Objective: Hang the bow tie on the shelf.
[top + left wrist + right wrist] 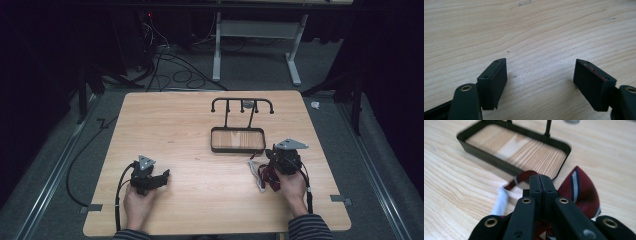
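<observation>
Left gripper [161, 178], jaws apart, rests near the tabletop's [190, 125] front-left corner; right gripper [540, 185] clamps a striped tie [579, 187] beside the tray [474, 148].

A light wooden table [170, 125] fills the middle of the frame. A black rack [238, 131] with a tray base stands right of centre, and a red striped tie [264, 175] lies just below it.
</observation>
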Demonstrator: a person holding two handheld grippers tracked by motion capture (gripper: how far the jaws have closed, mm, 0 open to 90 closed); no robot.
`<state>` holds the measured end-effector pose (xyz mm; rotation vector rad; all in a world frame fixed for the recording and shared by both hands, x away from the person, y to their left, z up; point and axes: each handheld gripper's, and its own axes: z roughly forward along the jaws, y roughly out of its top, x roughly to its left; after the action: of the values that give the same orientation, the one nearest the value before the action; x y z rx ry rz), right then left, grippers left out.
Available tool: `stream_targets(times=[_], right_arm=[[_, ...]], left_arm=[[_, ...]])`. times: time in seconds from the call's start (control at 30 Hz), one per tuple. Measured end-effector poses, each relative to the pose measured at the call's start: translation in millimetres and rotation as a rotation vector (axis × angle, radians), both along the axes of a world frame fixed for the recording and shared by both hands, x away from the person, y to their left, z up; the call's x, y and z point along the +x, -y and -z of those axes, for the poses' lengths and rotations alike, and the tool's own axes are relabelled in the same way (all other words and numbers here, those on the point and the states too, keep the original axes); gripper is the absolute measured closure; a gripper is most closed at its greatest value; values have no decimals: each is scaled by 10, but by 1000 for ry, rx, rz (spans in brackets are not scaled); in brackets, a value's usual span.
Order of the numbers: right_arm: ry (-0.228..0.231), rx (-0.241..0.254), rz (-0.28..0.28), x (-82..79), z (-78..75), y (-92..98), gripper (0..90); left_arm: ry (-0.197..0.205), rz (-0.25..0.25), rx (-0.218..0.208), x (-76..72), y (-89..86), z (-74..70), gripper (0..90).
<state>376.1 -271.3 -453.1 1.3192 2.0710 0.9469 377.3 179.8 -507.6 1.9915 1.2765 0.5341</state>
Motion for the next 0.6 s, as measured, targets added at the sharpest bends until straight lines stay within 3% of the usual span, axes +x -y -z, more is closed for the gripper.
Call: stream_targets(times=[0.13,0.6], right_arm=[[59,6,-9,-81,-195,18,900],[147,16,-68,-131,-539,-108,900]], left_arm=[[1,-1,1,0,2,1,276],[0,0,-1,0,0,0,276]])
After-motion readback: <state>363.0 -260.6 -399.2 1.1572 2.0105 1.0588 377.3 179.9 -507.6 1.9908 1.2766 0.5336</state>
